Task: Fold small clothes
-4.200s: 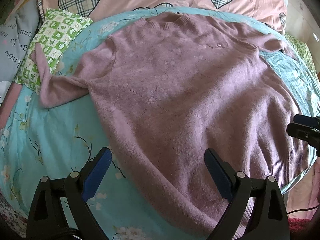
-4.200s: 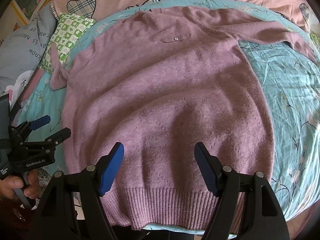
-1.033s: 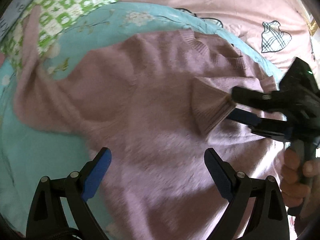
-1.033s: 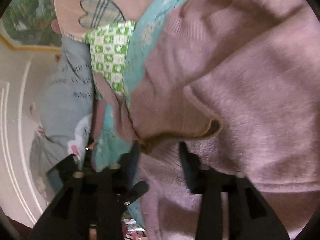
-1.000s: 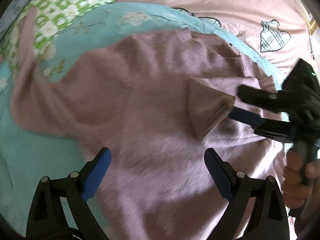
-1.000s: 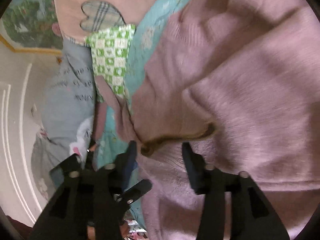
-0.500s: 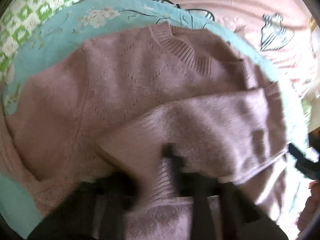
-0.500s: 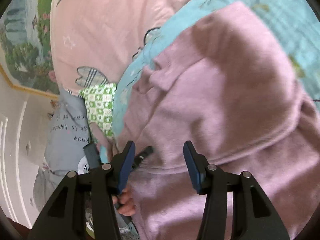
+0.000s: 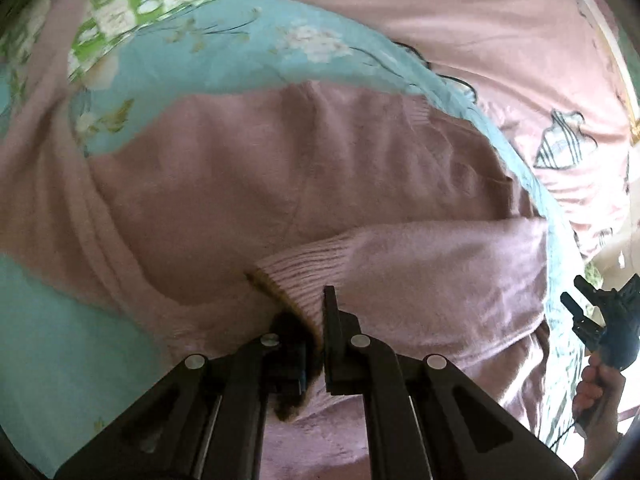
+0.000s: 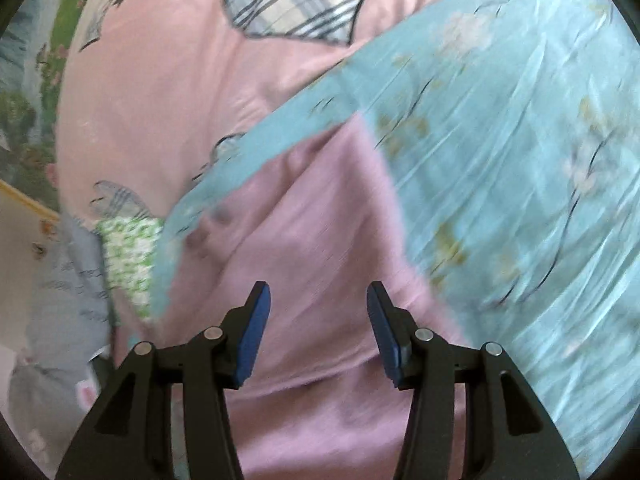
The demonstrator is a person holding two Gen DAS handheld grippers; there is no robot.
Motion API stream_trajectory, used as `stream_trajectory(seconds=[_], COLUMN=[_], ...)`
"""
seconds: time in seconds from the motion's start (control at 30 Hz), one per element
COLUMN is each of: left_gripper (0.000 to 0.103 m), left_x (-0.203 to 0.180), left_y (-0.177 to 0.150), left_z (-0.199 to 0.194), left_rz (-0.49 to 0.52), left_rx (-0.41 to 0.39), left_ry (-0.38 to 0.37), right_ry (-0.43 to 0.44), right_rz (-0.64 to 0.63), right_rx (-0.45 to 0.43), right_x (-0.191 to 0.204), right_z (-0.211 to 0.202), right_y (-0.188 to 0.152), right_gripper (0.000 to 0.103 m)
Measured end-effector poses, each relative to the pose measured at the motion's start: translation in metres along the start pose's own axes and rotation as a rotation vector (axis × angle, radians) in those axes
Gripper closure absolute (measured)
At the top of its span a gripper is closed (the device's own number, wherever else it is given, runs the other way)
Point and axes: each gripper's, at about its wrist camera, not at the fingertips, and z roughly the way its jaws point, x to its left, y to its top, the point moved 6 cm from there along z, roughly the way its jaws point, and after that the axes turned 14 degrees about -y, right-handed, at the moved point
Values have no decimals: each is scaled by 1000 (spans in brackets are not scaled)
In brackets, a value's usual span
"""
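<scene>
From my remote seat I see a fuzzy, matt knit sweater (image 9: 304,184) with a ribbed cuff (image 9: 308,268), a smooth, faintly sheeny teal sheet (image 10: 520,160), and matt black plastic grippers with shiny metal pins (image 10: 424,335).

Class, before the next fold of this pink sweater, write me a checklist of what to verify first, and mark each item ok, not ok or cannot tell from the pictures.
1. Left gripper has a grip on the sweater: ok; its jaws are shut on the ribbed cuff of the sleeve lying across the sweater.
2. Right gripper is free to take a new hold: ok; open, with nothing between its jaws.
3. Sleeve lies flat over the body: cannot tell; the view is blurred.
4. Other sleeve is folded in: cannot tell; not clearly in view.
5. Sweater rests on the blue floral sheet: ok.
</scene>
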Motion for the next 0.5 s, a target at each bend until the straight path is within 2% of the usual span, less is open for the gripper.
stream_trajectory(seconds=[0.1, 0.2, 0.27, 0.3, 0.33, 0.37, 0.4, 0.5], left_gripper=[100, 100, 100, 100, 100, 100, 100, 100], left_x=[-3, -8, -7, -6, -6, -7, -10, -26], left_y=[-5, -8, -9, -10, -10, -9, -7, -5], left_z=[5, 6, 7, 9, 10, 12, 13, 21], left_rz=[26, 48, 48, 51, 53, 56, 59, 87], left_rx=[31, 41, 49, 53, 58, 63, 62, 62], left_ry=[17, 33, 45, 51, 58, 61, 55, 17], right_ry=[-46, -86, -65, -52, -48, -57, -69, -112], right_rz=[-12, -40, -57, -85, -132, -155, -167, -186], right_rx=[-9, 40, 82, 100, 103, 107, 99, -8], right_x=[-10, -14, -13, -9, -4, -3, -3, -12], right_z=[19, 52, 72, 81, 87, 87, 85, 54], right_y=[25, 36, 36, 34, 33, 31, 34, 51], right_gripper=[51, 51, 51, 55, 83, 95, 95, 96])
